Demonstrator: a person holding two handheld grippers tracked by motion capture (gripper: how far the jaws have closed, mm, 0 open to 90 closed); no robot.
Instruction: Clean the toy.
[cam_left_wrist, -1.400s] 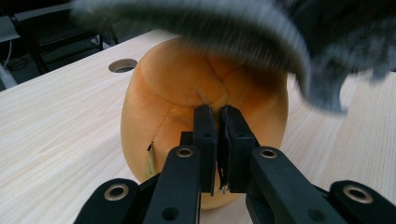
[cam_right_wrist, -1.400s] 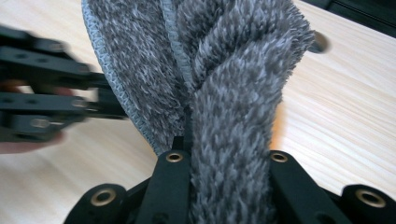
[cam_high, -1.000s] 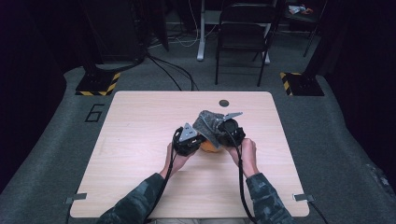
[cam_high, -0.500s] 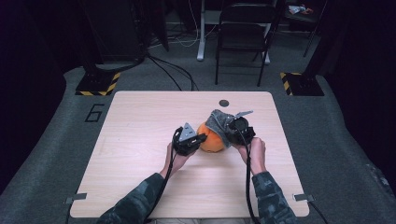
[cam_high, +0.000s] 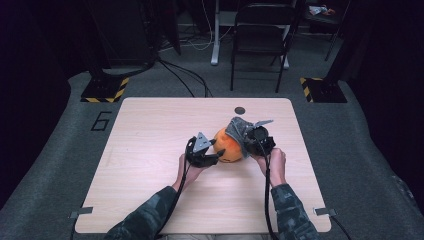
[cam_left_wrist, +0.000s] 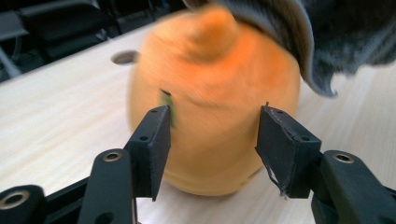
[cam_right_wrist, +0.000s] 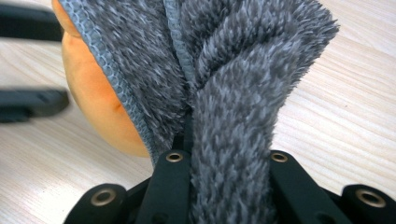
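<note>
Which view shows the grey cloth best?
The right gripper view: the grey cloth is close and sharp, pinched between its jaws. The left gripper view catches one edge; the high view shows it small, draped on the orange toy.

A light wooden table (cam_high: 150, 150) holds a soft orange toy (cam_high: 228, 148) sitting on it, right in front of the left claw (cam_high: 216, 152) and just beside the right claw (cam_high: 248, 141); past the toy is a small dark round hole (cam_high: 240, 110)
</note>
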